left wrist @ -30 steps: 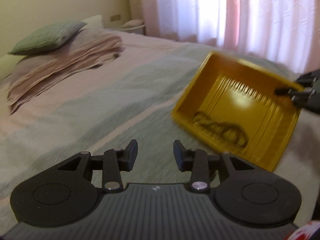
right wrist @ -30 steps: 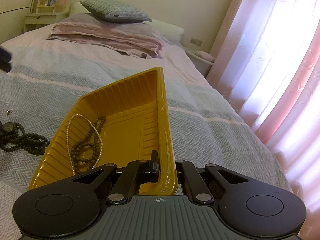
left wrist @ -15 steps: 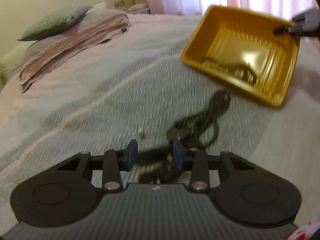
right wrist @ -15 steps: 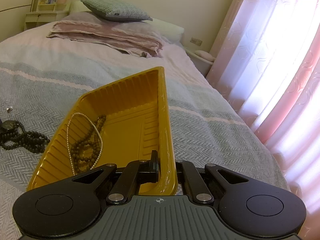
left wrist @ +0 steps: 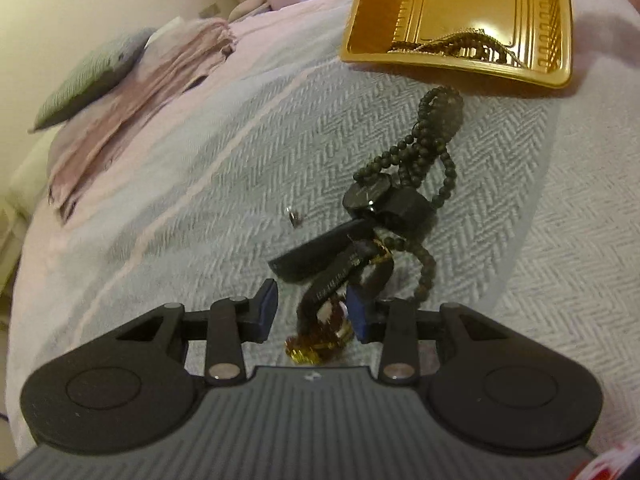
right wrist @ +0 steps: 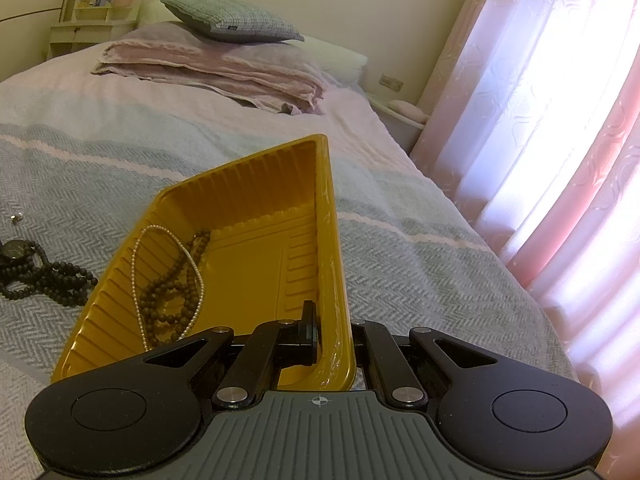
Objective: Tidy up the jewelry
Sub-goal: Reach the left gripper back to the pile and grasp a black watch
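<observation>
A bed [right wrist: 400,264] with grey herringbone cover, folded pink blanket [right wrist: 224,72] and checked pillow [right wrist: 228,20]; cream walls [right wrist: 360,4], sunlit pink curtains [right wrist: 560,120].

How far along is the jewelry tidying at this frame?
Done: a pearl strand and brown beads lie in the yellow tray, which the right gripper clamps by its rim. In hand: left gripper closing around the watch strap. Left: black beads, small earring.

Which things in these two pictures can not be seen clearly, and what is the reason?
- Gold-and-red piece, left wrist view: half hidden behind the left tool, whose jaws are closing around it.
- Small metal item on the bedspread: too small to identify.
- Watch, right wrist view: cut off by the left edge.
- Yellow tray: near corner hidden by the right tool gripping its rim.
</observation>
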